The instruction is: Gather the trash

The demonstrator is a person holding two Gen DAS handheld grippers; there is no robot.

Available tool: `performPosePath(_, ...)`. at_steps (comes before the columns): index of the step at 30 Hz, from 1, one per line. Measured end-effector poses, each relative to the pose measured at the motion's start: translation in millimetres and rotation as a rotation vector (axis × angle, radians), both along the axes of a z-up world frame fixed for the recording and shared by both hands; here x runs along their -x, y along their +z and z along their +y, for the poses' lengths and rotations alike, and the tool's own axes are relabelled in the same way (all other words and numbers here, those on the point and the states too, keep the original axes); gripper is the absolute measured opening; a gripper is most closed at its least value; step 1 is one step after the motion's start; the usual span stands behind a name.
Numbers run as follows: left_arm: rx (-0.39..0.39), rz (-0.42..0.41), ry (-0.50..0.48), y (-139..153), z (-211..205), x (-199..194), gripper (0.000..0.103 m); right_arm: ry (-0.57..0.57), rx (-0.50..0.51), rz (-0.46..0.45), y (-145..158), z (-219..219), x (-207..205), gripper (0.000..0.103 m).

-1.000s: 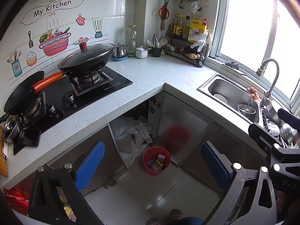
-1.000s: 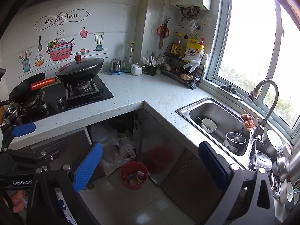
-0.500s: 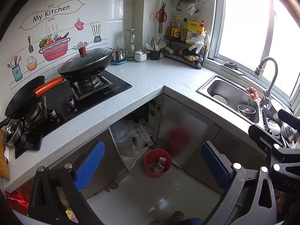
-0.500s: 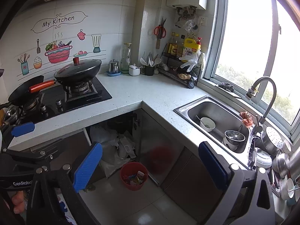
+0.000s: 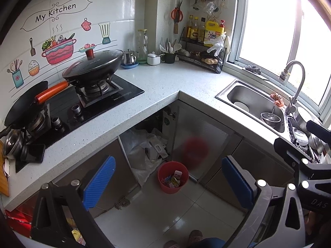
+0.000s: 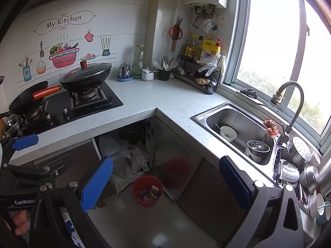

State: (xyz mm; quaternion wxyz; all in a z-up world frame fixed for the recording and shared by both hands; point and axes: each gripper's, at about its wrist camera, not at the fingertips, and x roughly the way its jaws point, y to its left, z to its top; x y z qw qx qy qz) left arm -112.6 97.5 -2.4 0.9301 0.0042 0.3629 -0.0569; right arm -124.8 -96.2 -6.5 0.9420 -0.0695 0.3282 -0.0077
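Both grippers held high over the kitchen floor — fingers spread, nothing between them.

The left gripper and right gripper frame a red bin of trash — on the tiles by the open cabinet under the countertop.

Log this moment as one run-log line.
left gripper: open, empty | right gripper: open, empty | red bin: on floor, holds wrappers | stage: nothing picked up

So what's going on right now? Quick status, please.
Both tongs, left and right, open and empty. Red trash bin on floor by open cabinet, holding wrappers. Nothing blocking the way.
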Motion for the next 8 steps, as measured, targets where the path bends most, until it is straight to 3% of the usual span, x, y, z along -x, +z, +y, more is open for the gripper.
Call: performPosePath(8,-0.017,-0.015,-0.012,-0.2,-1.0,1.3,0.102,-0.003,-0.006,0.011,-1.7,0.4,0.4,0.102)
